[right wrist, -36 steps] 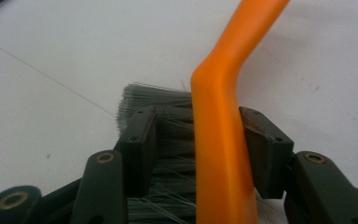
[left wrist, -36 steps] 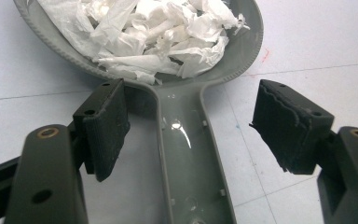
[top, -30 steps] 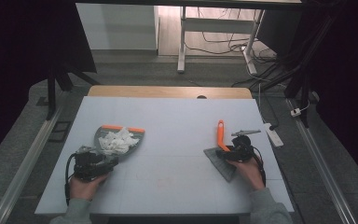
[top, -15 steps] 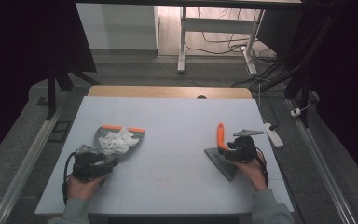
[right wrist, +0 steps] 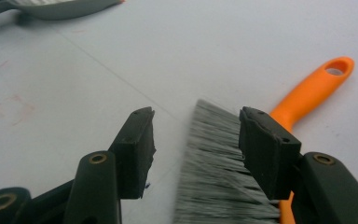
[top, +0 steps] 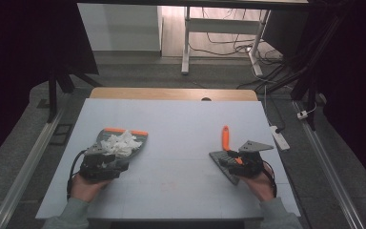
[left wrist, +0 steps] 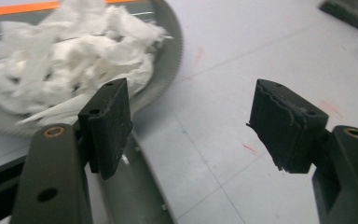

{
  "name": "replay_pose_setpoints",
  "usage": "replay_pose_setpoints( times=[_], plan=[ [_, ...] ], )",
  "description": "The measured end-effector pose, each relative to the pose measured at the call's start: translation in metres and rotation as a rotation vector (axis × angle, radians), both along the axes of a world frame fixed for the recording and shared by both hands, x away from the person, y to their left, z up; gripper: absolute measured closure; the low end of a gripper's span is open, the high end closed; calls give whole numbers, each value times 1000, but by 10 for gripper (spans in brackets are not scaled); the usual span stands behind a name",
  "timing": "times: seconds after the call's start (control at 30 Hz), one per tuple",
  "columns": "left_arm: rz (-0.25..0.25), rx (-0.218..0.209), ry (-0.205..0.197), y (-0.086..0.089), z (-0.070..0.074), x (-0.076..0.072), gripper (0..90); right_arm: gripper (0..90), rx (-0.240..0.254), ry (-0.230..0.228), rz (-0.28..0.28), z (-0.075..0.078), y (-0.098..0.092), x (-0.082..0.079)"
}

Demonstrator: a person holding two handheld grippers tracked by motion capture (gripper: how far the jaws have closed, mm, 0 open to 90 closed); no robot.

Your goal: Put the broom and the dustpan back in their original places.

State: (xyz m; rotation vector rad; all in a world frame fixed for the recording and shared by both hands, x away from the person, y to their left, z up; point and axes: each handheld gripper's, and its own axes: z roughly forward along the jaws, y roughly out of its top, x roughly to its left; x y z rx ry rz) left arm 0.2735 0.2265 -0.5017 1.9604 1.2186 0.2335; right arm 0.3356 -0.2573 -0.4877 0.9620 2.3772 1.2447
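A grey dustpan (top: 106,143) with an orange front lip lies at the left of the table, piled with crumpled white paper (top: 120,143). My left gripper (top: 113,161) sits at its near end, open. In the left gripper view (left wrist: 193,128) the jaws have just been closing; the left pad hangs over the dustpan (left wrist: 165,70) rim and nothing is pressed between them. A brush with an orange handle (top: 225,137) and grey bristles (top: 220,160) lies at the right. My right gripper (top: 229,161) is open above the bristles (right wrist: 214,172), which show between its jaws (right wrist: 196,140) beside the handle (right wrist: 317,86).
The pale table (top: 181,119) ends in a wooden strip (top: 171,94) at the far side. A white power strip (top: 279,136) lies on the floor to the right, with cables and desk legs (top: 187,43) beyond. A rail (top: 28,162) runs along the left.
The right gripper has drawn back a little toward the near edge while the brush stays in place. The left hand and the dustpan have kept still.
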Motion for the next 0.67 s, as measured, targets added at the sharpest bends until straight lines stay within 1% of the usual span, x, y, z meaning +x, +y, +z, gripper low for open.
replay_pose_setpoints(
  times=[0.1, 0.2, 0.27, 0.37, 0.57, 0.67],
  plan=[
    [-52, 6, -3, -1, -2, -2, 302, 448, 3, -30, 19, -2, -2, -9],
    [-80, 1, -9, -2, -4, -6, 303, 449, -4, -50, 25, -4, -5, -18],
    [-85, -6, -10, -1, -5, -9, 303, 449, -7, -55, 21, -5, -8, -21],
    [-82, -2, -8, -2, -6, -12, 306, 450, -23, -59, 17, -8, -11, -22],
    [-74, 4, -17, -4, -6, -13, 306, 450, -8, -63, 27, -7, -13, -21],
    [-72, 7, -15, -4, -7, -12, 305, 450, -2, -66, 29, -6, -14, -21]
  ],
)
